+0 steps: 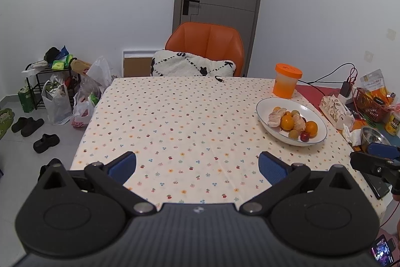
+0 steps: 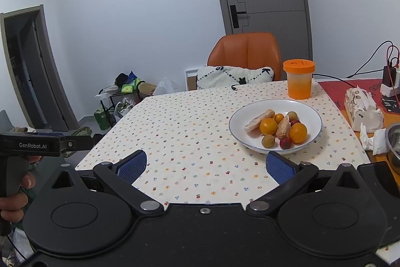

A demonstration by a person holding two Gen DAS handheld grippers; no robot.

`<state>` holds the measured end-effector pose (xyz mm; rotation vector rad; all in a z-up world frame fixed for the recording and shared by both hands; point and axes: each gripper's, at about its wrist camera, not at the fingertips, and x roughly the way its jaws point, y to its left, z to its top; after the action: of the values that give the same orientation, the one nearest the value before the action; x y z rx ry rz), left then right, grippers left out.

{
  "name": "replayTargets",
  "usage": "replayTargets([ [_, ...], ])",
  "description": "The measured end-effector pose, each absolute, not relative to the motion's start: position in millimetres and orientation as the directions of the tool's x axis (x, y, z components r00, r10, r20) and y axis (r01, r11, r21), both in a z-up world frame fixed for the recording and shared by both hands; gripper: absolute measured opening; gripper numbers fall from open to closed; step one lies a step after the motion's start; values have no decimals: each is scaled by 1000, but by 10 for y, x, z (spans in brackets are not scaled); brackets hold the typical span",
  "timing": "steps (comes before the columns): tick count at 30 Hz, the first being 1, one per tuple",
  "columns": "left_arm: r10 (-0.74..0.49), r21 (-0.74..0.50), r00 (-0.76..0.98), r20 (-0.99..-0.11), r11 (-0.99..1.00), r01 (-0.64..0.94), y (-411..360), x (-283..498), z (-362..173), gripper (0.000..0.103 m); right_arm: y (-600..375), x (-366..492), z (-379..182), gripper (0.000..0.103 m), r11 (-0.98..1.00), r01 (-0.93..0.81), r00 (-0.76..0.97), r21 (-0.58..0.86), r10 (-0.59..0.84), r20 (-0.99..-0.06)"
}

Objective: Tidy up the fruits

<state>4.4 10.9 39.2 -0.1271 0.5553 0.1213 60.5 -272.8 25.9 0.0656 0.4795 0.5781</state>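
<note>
Fingers of both grippers wide, empty; orange cup just behind fruit plate.

Right wrist view: the left gripper is cut off by the left edge, its jaws unseen; the hand holding it is partly out of frame. A metal bowl is cropped at the right edge. The lowest fruits in the white bowl are too small to identify. Left wrist view: the right gripper is clipped at the right edge; a phone screen is blurred.
</note>
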Motion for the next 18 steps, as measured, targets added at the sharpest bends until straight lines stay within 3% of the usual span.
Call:
replayTargets([
  [18, 75, -89, 849, -524, 986, -142, 120, 32, 414, 103, -2748, 609, 279, 103, 838, -510, 733, 192, 540, -413],
])
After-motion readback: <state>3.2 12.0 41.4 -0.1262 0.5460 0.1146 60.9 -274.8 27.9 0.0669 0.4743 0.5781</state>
